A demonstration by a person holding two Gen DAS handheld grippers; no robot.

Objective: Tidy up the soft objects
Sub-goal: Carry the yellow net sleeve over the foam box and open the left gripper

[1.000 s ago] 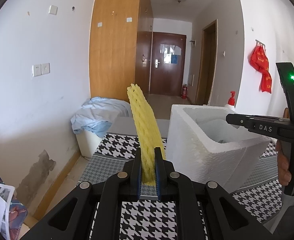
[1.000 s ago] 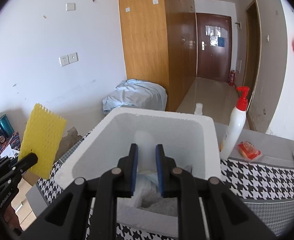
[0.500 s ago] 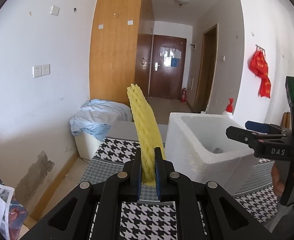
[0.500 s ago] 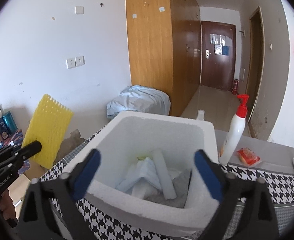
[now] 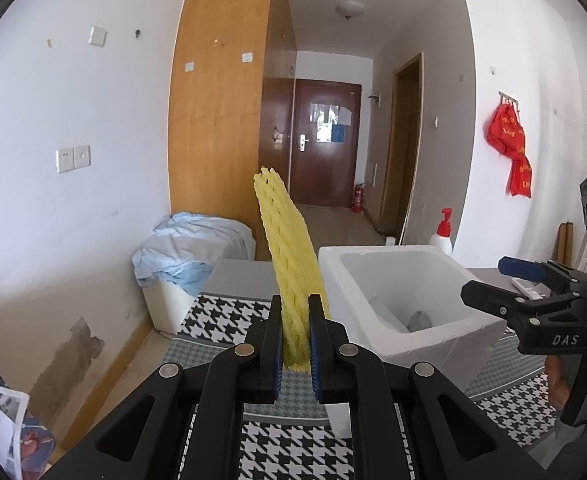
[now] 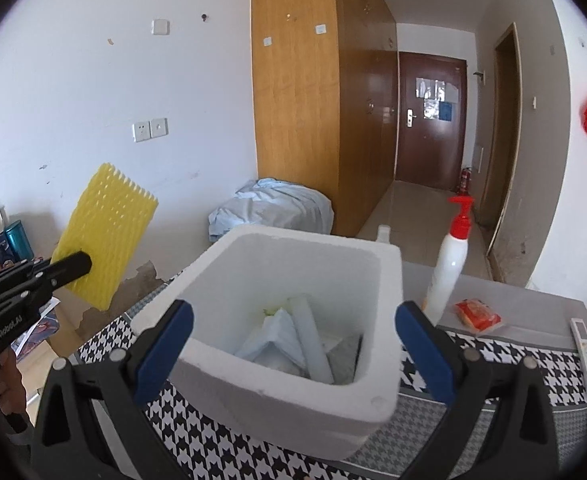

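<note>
My left gripper (image 5: 295,320) is shut on a yellow foam net sleeve (image 5: 289,264) and holds it upright, left of a white foam box (image 5: 397,300). The sleeve also shows in the right wrist view (image 6: 105,236), flat side on, with the left gripper (image 6: 81,262) at its lower edge. My right gripper (image 6: 293,340) is open wide and empty, just above the near rim of the box (image 6: 277,376). Inside the box lie white foam pieces (image 6: 289,340), a white foam roll and a grey piece.
The box stands on a houndstooth cloth (image 6: 221,444) over a table. A white pump bottle with red top (image 6: 449,264), a red packet (image 6: 477,316) and a remote (image 6: 585,340) lie right of the box. A bin draped in blue cloth (image 5: 189,256) stands by the wall.
My right gripper opened from shut to wide open and let a white foam roll drop into the box, then drew back a little. My left gripper kept its hold on the yellow sleeve.
</note>
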